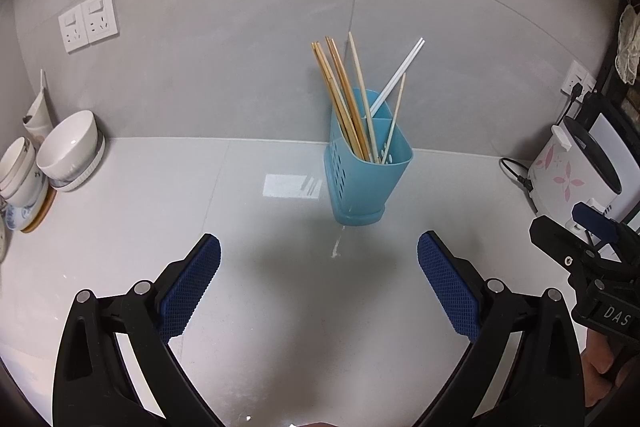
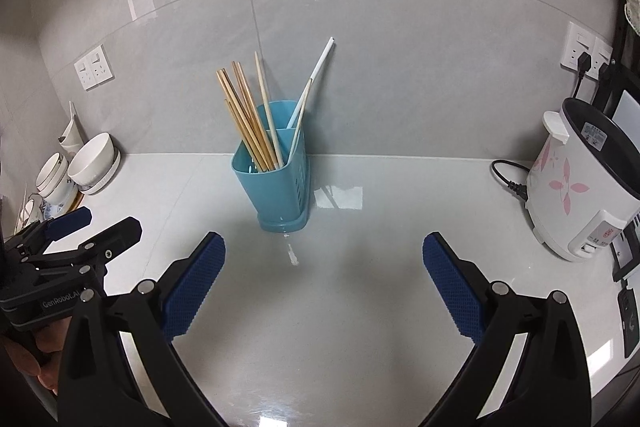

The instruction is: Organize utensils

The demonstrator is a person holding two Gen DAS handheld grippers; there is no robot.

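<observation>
A blue plastic utensil holder [image 1: 366,179] stands upright on the pale counter against the grey tiled wall; it also shows in the right wrist view [image 2: 276,183]. Several wooden chopsticks [image 1: 340,99] lean left in its front compartment, and a white pair [image 1: 398,77] leans right from the back compartment. My left gripper [image 1: 319,255] is open and empty, in front of the holder. My right gripper [image 2: 324,255] is open and empty, also in front of it. Each gripper shows at the edge of the other's view, the right one [image 1: 576,231] and the left one [image 2: 100,223].
White bowls and cups [image 1: 60,155] are stacked at the left end of the counter. A white rice cooker [image 2: 580,183] with pink flowers stands at the right, its cord plugged into a wall socket [image 2: 584,51]. More wall sockets [image 1: 88,21] sit at the upper left.
</observation>
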